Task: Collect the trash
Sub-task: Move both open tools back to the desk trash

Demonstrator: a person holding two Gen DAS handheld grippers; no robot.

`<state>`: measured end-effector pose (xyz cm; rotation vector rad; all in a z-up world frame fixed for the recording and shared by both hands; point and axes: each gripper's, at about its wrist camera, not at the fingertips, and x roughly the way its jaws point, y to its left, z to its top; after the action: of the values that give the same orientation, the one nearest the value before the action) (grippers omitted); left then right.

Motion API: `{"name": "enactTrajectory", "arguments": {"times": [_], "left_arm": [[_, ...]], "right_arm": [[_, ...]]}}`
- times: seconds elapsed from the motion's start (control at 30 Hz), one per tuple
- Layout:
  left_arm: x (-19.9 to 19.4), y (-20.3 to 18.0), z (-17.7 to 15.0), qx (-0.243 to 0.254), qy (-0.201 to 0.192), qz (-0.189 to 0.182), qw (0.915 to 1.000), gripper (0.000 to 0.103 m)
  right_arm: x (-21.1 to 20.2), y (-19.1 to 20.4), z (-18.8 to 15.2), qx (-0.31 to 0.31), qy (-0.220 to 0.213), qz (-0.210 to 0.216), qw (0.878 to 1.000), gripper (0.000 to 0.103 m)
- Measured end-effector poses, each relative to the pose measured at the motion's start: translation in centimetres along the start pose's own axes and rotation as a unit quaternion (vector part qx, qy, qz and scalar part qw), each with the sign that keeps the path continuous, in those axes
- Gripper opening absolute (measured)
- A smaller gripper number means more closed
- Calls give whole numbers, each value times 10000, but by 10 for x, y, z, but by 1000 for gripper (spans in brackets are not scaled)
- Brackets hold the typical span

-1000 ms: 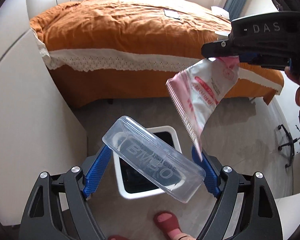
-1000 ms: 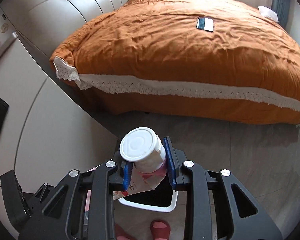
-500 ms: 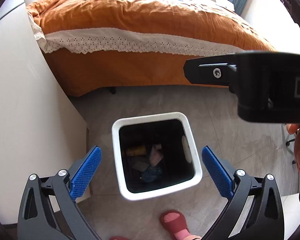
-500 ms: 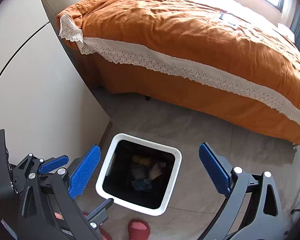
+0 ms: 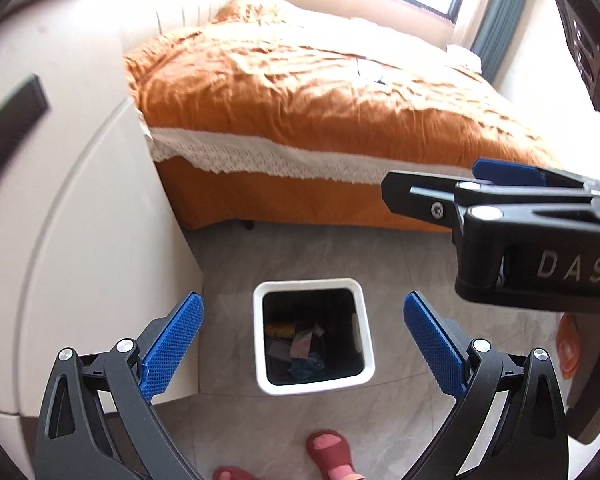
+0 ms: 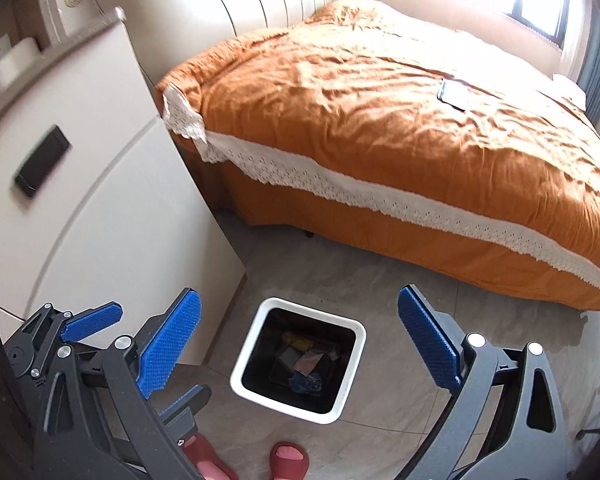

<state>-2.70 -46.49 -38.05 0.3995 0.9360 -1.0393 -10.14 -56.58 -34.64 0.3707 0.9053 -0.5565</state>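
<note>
A white square bin with a black liner stands on the grey tile floor; it also shows in the right wrist view. Several pieces of trash lie at its bottom, seen too in the right wrist view. My left gripper is open and empty, high above the bin. My right gripper is open and empty, also above the bin. The right gripper's body crosses the right side of the left wrist view. The left gripper shows at the lower left of the right wrist view.
A bed with an orange cover stands behind the bin, with a phone on it. A white cabinet stands left of the bin. The person's feet in red slippers are at the bottom edge.
One second ago the left gripper held a clear plastic box and the right a white cup with a pink wrapper. Both opened and are empty now. Both views have since tilted up toward the bed.
</note>
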Motion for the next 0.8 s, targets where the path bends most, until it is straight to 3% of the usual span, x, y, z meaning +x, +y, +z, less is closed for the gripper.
{"name": "enactTrajectory", "arguments": {"times": [0.2,0.33,0.57,0.8], "left_arm": [[-90,12,18,-295,-439,228,9983,99],[-146,25,22,-460,-750,598,9943,99],[-241,62,30,-917,-1226,1327,9793,99],[-308,93,21,-1242,-1559,1929,9608,99]], "right_arm": [[-68,37,26,-309,-414,213,9984,98],[-108,65,45,-649,-768,455,9939,98],[-161,127,76,-1171,-1286,1094,9787,98],[-194,187,91,-1589,-1541,1675,9607,98]]}}
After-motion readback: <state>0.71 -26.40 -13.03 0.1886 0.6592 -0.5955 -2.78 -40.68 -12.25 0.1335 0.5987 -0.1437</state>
